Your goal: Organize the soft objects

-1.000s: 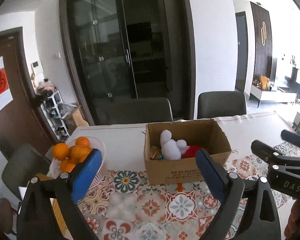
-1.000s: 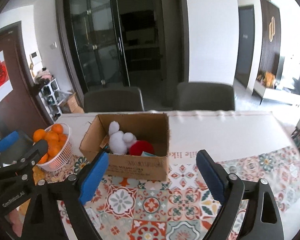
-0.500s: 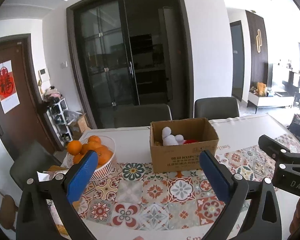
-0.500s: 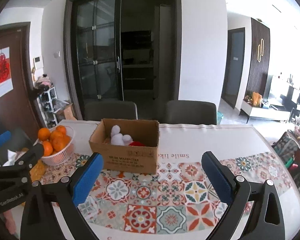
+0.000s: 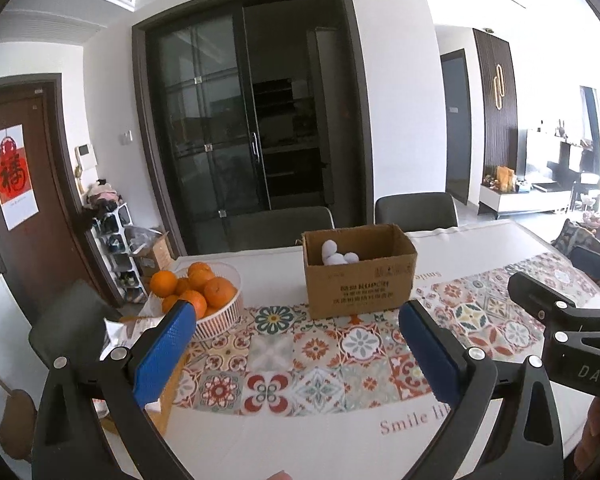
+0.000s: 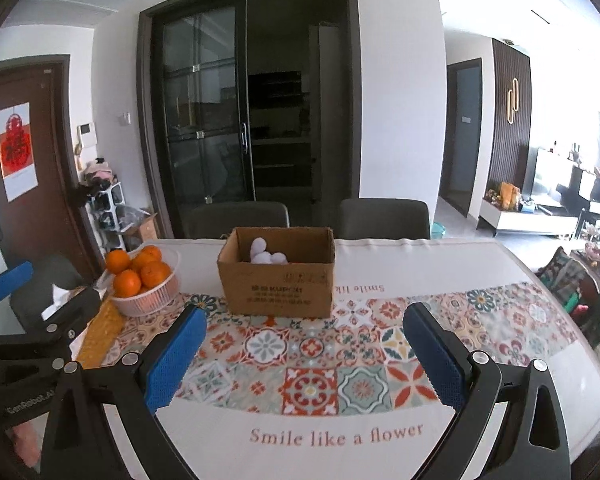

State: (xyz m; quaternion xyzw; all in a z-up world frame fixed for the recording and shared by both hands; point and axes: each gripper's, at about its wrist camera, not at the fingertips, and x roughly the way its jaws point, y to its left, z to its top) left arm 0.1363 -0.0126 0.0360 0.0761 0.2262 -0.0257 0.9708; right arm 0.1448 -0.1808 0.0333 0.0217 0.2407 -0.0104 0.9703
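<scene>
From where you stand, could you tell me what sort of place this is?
Most likely the dining area of a home: a dining table with a patterned cloth, upholstered chairs behind it, a basket of oranges, and a living room off to the right.

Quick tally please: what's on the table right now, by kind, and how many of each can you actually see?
Brown cardboard box: 1
White plush toy inside the box: 1 visible; anything deeper is hidden
White plastic fruit basket: 1
Oranges in the basket: 5 visible, maybe more underneath
Patterned tile-print table runner: 1
Total: 9 visible
</scene>
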